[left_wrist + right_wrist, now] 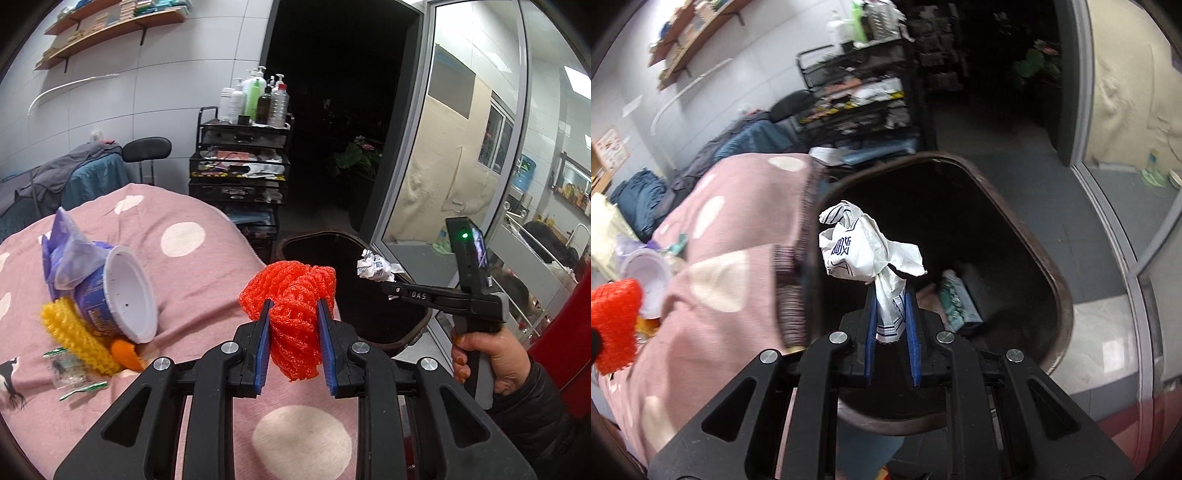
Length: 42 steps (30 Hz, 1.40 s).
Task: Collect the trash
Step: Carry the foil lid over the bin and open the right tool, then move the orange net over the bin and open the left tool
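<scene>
Pink dotted blanket (155, 221); tools pinch mesh (291, 295), crumpled wrapper (860, 243).

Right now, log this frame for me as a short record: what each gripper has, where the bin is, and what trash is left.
left gripper: shut on red foam net, over the pink blanket
right gripper: shut on crumpled white wrapper, above the bin opening
bin: dark, open, beside the bed; some trash already inside
left on blanket: purple cup, yellow foam net, orange peel, clear wrapper
</scene>
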Each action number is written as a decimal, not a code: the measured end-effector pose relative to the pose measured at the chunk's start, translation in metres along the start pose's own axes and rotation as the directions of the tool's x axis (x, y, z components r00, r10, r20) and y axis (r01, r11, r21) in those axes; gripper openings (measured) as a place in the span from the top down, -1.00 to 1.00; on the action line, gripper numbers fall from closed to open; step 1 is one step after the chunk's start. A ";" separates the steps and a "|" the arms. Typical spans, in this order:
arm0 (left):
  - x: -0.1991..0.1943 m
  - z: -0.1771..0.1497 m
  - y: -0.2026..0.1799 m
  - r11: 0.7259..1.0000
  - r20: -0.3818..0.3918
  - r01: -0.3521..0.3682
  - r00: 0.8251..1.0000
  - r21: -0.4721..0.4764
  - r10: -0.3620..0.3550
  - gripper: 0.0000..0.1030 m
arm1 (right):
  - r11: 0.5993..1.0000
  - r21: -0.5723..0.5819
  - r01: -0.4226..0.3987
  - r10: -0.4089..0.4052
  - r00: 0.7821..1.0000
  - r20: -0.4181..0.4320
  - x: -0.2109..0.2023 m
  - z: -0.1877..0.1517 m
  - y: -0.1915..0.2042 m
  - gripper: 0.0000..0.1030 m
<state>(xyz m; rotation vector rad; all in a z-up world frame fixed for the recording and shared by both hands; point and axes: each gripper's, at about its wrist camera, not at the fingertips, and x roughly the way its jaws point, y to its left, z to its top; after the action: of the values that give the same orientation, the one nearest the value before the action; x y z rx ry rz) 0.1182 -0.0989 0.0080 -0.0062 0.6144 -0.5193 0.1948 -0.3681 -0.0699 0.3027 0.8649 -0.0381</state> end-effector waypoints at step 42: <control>0.141 0.023 -0.079 0.976 -0.311 0.197 0.937 0.097 -0.158 0.54 | 0.972 0.109 0.207 -0.228 0.940 0.255 -0.061 -0.021 -0.045 -0.72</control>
<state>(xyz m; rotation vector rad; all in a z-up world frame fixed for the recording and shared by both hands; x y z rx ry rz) 0.1919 -0.2370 -0.0375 0.1415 0.8846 -0.7425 0.1330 -0.4105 -0.0480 0.2689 0.6261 -0.3147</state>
